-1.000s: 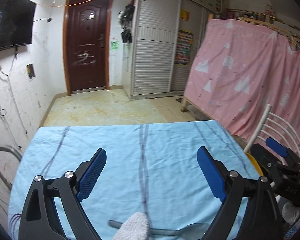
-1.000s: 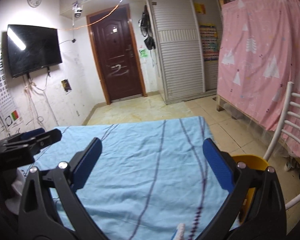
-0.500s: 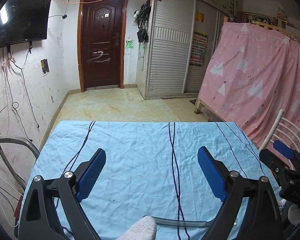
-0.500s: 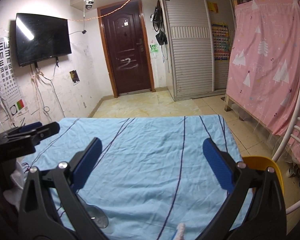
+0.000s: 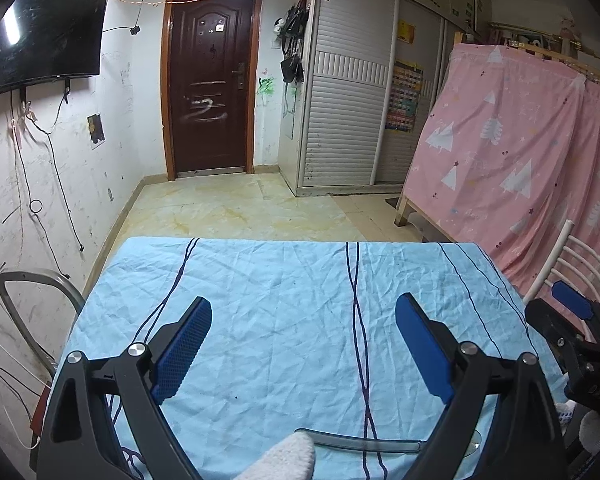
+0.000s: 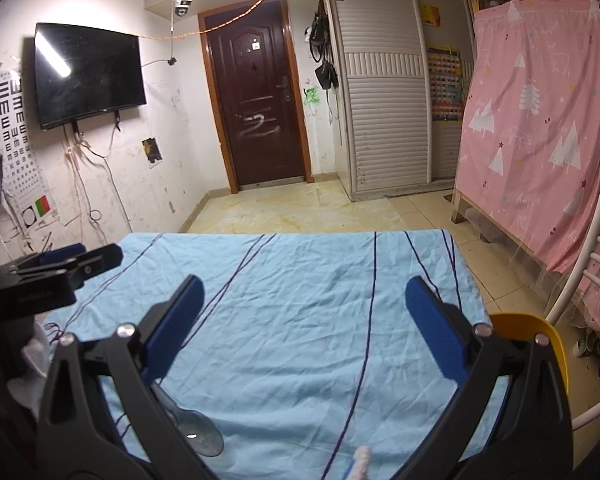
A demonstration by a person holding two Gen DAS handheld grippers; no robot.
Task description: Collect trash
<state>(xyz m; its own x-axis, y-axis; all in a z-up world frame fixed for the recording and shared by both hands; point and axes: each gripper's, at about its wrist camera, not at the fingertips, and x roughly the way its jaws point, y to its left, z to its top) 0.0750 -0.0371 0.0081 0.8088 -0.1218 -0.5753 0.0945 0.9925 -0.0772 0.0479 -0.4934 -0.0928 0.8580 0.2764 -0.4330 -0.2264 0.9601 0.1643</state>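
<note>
A clear plastic spoon (image 5: pixel 364 442) lies on the light blue tablecloth (image 5: pixel 292 300) near the front edge; its bowl shows in the right wrist view (image 6: pixel 200 432). My left gripper (image 5: pixel 302 344) is open and empty above the cloth, just behind the spoon. My right gripper (image 6: pixel 302 320) is open and empty, to the right of the spoon's bowl. A small pink and white item (image 6: pixel 360 466) lies at the bottom edge of the right wrist view. Each gripper shows at the side of the other's view.
A yellow bin (image 6: pixel 540 344) stands beside the table's right edge, next to a white chair (image 6: pixel 596 280). A metal chair frame (image 5: pixel 32 300) stands at the left. A pink curtain (image 5: pixel 520 168) hangs on the right. A gloved fingertip (image 5: pixel 284 460) shows at the bottom.
Both views have tilted up and swung: the table's far edge sits lower and more of the room shows. The spoon has come into the right wrist view. Both grippers stay open.
</note>
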